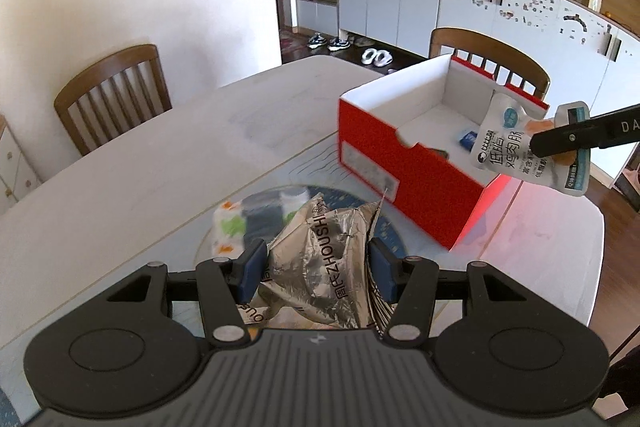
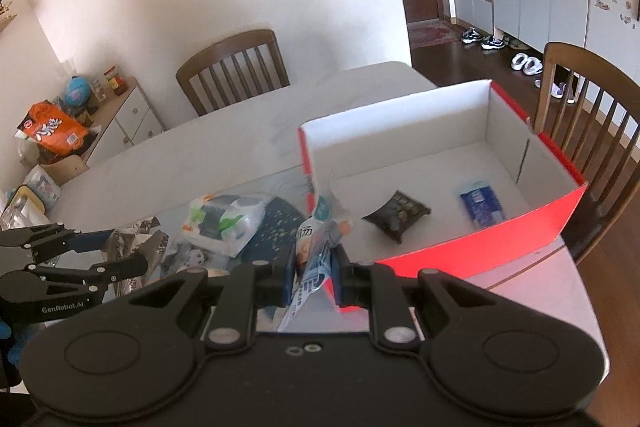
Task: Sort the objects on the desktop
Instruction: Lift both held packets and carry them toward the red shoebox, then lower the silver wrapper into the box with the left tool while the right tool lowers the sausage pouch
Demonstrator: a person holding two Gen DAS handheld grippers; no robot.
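Left gripper [image 1: 316, 273], half-open, clamps a crinkly, featherlight foil bag [image 1: 320, 259]; right gripper [image 2: 311, 277], nearly closed, pinches a limp sausage pouch [image 2: 316, 247] by its edge, red box [image 2: 480, 251] at two o'clock.

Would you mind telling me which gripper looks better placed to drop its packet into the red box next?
Right, probably. The right gripper holds the white sausage pouch at the red box rim, whereas the left gripper, clamped on the silver foil bag, is back over the table mat.
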